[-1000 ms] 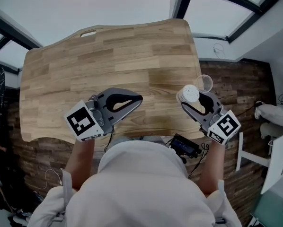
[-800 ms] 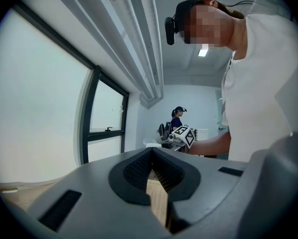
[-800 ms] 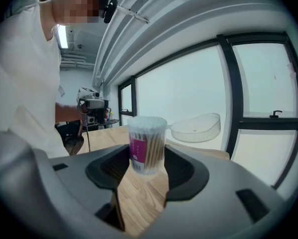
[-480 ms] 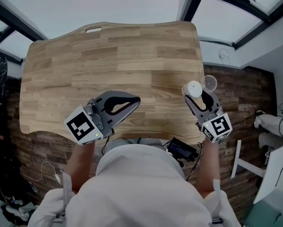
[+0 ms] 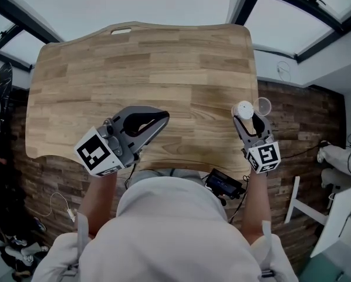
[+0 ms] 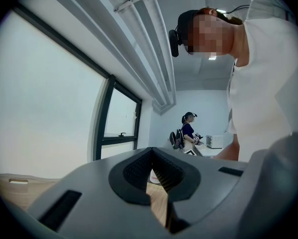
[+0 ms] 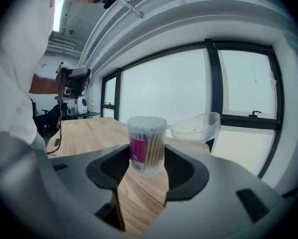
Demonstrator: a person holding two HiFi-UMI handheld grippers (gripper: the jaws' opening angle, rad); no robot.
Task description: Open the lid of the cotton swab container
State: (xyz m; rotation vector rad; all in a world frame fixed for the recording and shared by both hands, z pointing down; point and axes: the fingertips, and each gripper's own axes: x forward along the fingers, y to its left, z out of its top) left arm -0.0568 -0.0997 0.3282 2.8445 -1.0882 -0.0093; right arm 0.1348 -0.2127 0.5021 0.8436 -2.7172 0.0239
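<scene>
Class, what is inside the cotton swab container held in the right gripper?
The cotton swab container is packed with upright swabs, their white tips showing at the open top. A pink label covers some of the stems.

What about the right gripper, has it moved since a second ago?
Yes: right gripper pivoted about the cotton swab container, its rear swinging left toward the table's right edge.

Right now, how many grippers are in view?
2. The left gripper is over the wooden table's near left, shut and empty. The right gripper is at the table's right edge, closed on the cotton swab container.
</scene>
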